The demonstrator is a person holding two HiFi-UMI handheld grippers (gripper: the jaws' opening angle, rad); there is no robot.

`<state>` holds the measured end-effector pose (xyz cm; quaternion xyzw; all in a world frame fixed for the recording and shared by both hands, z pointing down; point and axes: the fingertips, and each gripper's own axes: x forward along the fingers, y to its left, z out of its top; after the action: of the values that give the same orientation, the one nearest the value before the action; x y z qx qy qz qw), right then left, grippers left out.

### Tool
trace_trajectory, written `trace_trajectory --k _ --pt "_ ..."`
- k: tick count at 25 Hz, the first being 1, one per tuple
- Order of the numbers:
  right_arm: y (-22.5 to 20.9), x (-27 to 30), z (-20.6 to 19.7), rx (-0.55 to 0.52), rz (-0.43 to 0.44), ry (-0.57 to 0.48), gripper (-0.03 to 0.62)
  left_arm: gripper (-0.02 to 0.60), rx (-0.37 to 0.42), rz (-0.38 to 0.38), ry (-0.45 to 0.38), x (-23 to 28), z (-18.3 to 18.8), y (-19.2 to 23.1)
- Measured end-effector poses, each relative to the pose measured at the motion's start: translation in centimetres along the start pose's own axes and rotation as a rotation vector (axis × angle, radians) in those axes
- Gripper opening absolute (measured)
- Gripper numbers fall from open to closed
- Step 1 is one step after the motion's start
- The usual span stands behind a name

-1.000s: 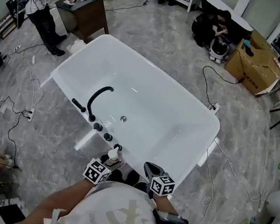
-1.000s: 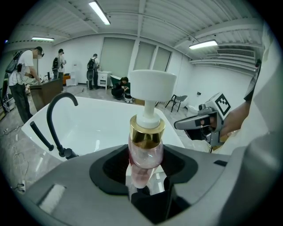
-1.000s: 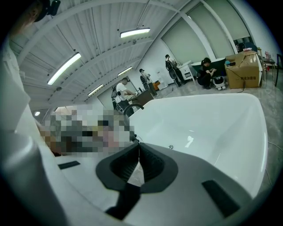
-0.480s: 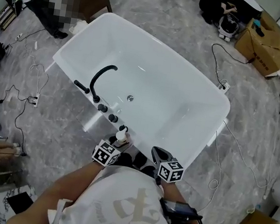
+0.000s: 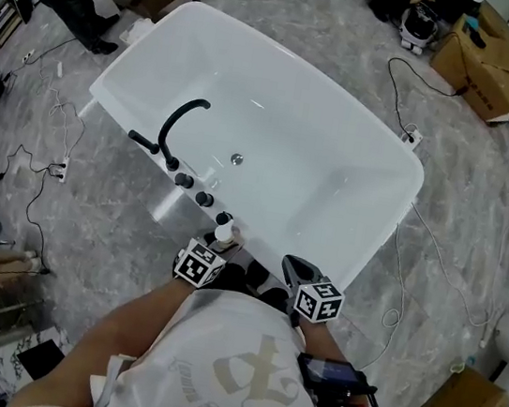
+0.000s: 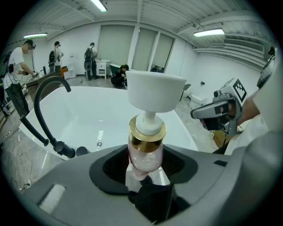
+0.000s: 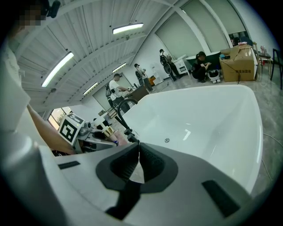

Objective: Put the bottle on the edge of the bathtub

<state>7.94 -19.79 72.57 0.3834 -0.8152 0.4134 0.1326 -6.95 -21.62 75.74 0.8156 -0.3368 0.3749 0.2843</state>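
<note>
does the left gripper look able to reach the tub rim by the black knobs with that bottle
Probably yes. The left gripper, shut on the bottle, hangs just above the bathtub rim beside the black knobs, and nothing shows between them. The right gripper sits off to the side.

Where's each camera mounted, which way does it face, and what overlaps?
Head view: on the person's head, facing steeply down at the bathtub; shows shirt, left gripper, right gripper.
Left gripper view: on the left gripper, facing along jaws closed on the bottle, over the bathtub; right gripper at right.
Right gripper view: on the right gripper, along shut, empty jaws, over the bathtub; left gripper at left.
Shared: all see the bathtub and black faucet.
</note>
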Motion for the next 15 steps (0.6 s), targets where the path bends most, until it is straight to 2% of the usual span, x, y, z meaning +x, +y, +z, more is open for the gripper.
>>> trace_trajectory --k 15 --pt "-0.8 0.9 0.0 -0.005 0.010 0.052 0.006 0.212 0.026 0.044 0.073 3.8 -1.1 1.9"
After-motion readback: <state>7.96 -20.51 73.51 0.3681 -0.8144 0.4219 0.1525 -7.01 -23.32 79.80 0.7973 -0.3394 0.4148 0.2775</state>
